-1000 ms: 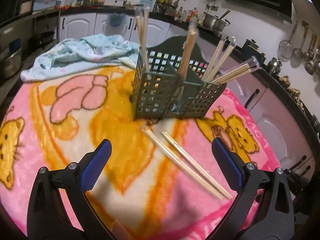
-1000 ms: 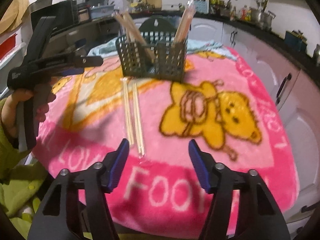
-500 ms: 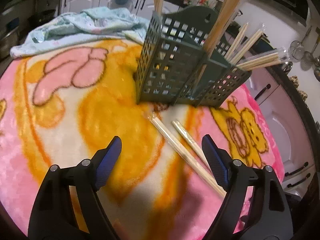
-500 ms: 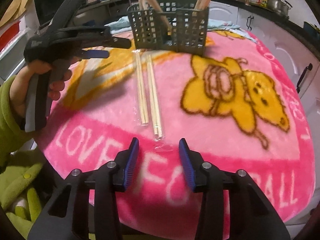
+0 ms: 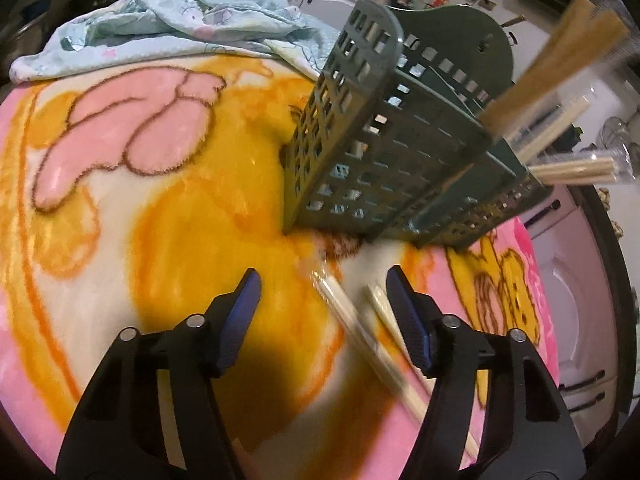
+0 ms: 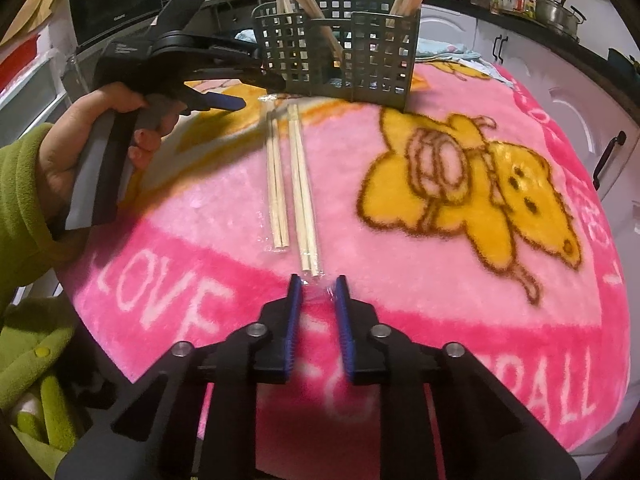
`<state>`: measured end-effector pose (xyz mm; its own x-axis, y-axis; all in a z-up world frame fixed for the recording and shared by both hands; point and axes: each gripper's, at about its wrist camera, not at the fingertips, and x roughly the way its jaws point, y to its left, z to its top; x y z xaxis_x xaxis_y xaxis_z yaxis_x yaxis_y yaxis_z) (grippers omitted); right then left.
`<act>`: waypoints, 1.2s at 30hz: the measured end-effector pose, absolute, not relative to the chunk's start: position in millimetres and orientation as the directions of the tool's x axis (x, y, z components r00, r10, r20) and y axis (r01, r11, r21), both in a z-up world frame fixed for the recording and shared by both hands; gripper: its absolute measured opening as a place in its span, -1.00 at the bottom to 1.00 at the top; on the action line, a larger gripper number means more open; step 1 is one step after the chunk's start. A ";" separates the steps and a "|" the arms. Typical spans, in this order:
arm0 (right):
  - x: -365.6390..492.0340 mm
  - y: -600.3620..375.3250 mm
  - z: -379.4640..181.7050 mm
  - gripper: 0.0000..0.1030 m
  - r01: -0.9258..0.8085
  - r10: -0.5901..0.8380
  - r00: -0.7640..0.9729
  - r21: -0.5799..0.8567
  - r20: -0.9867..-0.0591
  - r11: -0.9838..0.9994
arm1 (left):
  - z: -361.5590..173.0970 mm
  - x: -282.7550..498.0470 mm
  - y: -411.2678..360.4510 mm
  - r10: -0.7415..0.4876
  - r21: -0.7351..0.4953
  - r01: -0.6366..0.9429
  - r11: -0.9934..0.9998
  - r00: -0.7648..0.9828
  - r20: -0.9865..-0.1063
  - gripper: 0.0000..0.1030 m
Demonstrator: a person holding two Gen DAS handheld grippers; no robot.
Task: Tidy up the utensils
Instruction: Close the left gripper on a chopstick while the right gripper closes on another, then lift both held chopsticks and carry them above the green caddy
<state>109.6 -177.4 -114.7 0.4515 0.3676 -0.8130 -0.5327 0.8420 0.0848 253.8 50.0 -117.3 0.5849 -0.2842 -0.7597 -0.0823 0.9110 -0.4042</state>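
Two wrapped chopstick pairs, a left pair point(image 6: 277, 184) and a right pair point(image 6: 305, 204), lie side by side on the pink blanket in front of the dark green lattice utensil basket point(image 6: 340, 52). Low over the near end of the right pair, my right gripper point(image 6: 318, 282) has its jaws closing; only the clear wrapper tail lies between the pads, with a gap showing. My left gripper point(image 5: 323, 276) hovers over the far ends by the basket point(image 5: 380, 160), also closing, with one pair point(image 5: 352, 320) between the fingers and untouched. The second pair point(image 5: 382, 302) runs along the right finger.
The basket holds several upright chopstick bundles point(image 5: 552, 80). A crumpled pale blue cloth point(image 5: 168, 28) lies behind it. A hand in a green sleeve point(image 6: 104, 132) holds the left gripper point(image 6: 256, 92). Kitchen cabinets point(image 6: 560, 92) ring the blanket-covered table point(image 6: 460, 300).
Both grippers' jaws have narrowed. The left gripper came down and closer to the basket, over the chopsticks' far ends. The right gripper sank toward the near end of the right pair.
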 end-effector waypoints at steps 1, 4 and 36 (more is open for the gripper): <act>110.7 -177.5 -114.6 -0.72 -0.531 0.369 0.450 0.088 -0.813 0.843 | -118.1 255.9 50.0 -0.278 -0.400 -0.088 0.912 0.584 -0.763 -0.02; 111.7 -178.7 -114.0 -0.79 -0.528 0.371 0.450 0.093 -0.812 0.844 | -120.2 261.0 49.3 -0.252 -0.376 -0.104 0.921 0.579 -0.776 -0.18; 99.4 -192.5 -42.7 -0.95 -0.519 0.441 0.599 0.096 -0.668 0.850 | -48.5 209.8 65.9 -0.334 -0.437 0.037 0.899 0.704 -0.627 -0.99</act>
<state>99.4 -192.5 -42.7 0.5989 0.4412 -0.6683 -0.5187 0.8495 0.0960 209.8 65.9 -48.5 0.7037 -0.3338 -0.6272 0.0367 0.8987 -0.4370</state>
